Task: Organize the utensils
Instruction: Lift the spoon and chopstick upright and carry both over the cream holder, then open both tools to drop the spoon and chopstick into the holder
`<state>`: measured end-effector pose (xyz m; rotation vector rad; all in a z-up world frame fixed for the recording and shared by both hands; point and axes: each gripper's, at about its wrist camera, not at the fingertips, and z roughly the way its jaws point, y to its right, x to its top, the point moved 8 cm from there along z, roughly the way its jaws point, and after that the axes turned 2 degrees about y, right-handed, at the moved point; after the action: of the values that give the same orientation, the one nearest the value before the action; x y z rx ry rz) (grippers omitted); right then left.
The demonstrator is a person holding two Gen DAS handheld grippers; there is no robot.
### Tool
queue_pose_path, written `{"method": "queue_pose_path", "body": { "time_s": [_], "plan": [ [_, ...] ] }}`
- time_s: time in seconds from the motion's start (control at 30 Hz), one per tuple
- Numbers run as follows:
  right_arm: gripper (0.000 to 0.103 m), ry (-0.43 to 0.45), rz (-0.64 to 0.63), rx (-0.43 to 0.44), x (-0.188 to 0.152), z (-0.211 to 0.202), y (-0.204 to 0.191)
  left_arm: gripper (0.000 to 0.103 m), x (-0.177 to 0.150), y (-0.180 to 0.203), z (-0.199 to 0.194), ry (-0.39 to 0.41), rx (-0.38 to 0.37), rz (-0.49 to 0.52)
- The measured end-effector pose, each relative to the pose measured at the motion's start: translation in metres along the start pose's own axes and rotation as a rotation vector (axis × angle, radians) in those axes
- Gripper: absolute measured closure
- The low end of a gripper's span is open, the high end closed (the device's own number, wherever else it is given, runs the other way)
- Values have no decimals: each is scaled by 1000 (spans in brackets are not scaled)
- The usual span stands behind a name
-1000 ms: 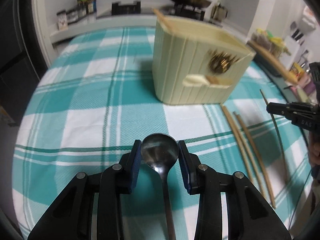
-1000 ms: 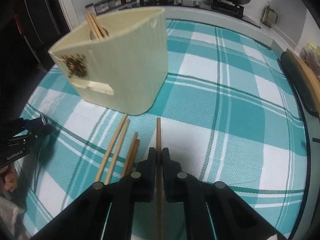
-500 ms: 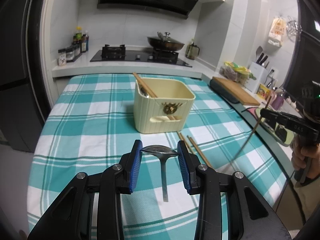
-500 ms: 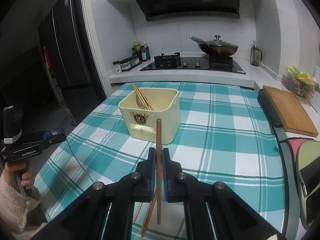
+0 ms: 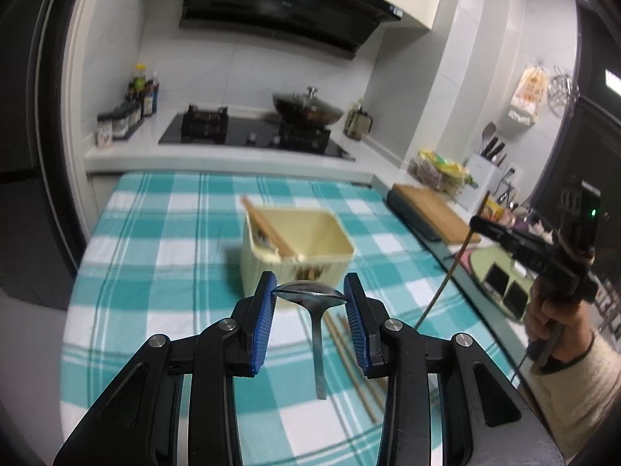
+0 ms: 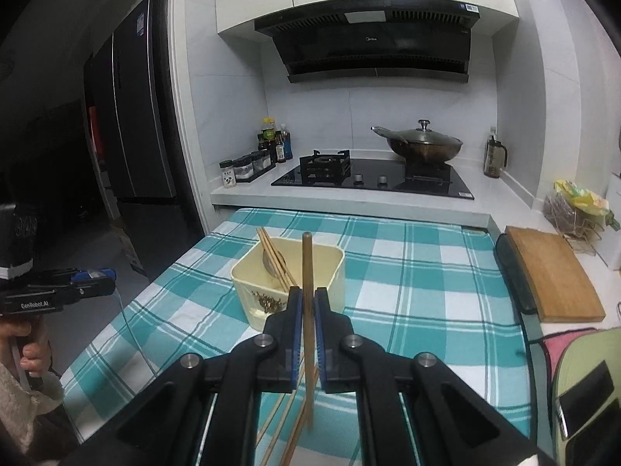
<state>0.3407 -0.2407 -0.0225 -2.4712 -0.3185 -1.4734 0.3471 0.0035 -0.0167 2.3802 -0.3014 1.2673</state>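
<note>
1. The left tool [image 5: 309, 296] holds a metal spoon [image 5: 310, 293] by its bowl: the two blue pads press on the bowl's left and right edges, and the handle hangs down under the tool, above the table [image 5: 155, 279].
2. The right tool [image 6: 306, 303] is closed on one wooden chopstick [image 6: 307, 264]. The stick stands almost upright between the pads, with its upper end above them and its lower end below, free of the cloth.
3. In the left wrist view the right tool [image 5: 476, 224] is seen at the right side, held by a hand [image 5: 543, 316] in a light sleeve, and the chopstick [image 5: 452, 272] hangs from it slanted over the table edge.
4. In the right wrist view the left tool [image 6: 110, 277] is seen at the left edge, held by the other hand [image 6: 29, 343].
5. A cream container [image 6: 289, 283] stands on the teal checked tablecloth in the middle of the table. Inside it a pair of chopsticks [image 6: 273, 256] leans toward the far left corner, and something metallic lies under them; I cannot tell what it is.
6. Some more loose chopsticks [image 5: 351, 345] lie on the cloth in front of the container, near each other.
7. Behind the table there are a black cooktop [image 6: 372, 178] with a lidded wok [image 6: 425, 145], and a wooden cutting board [image 6: 551, 275] lies at the right.
</note>
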Motion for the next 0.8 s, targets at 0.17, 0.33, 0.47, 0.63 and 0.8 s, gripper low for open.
{"method": "queue_pose_path", "body": {
  "time_s": [0.17,0.33,0.47,0.63,0.8],
  "plan": [
    [97,90,-42,-6,59,13,-3,67,79,8,9,122,61,63],
    [97,201,-54,8,105,33,-15,67,123,0,54,200,137,78],
    [97,232,-40,12,107,68,-17,67,111,-21,110,144,178,44],
    [97,56,-22,25,61,140,-11,67,61,-46,175,-27,201,17],
    [96,-167,17,67,11,199,-10,66,23,-56,217,-172,206,-21]
  ]
}}
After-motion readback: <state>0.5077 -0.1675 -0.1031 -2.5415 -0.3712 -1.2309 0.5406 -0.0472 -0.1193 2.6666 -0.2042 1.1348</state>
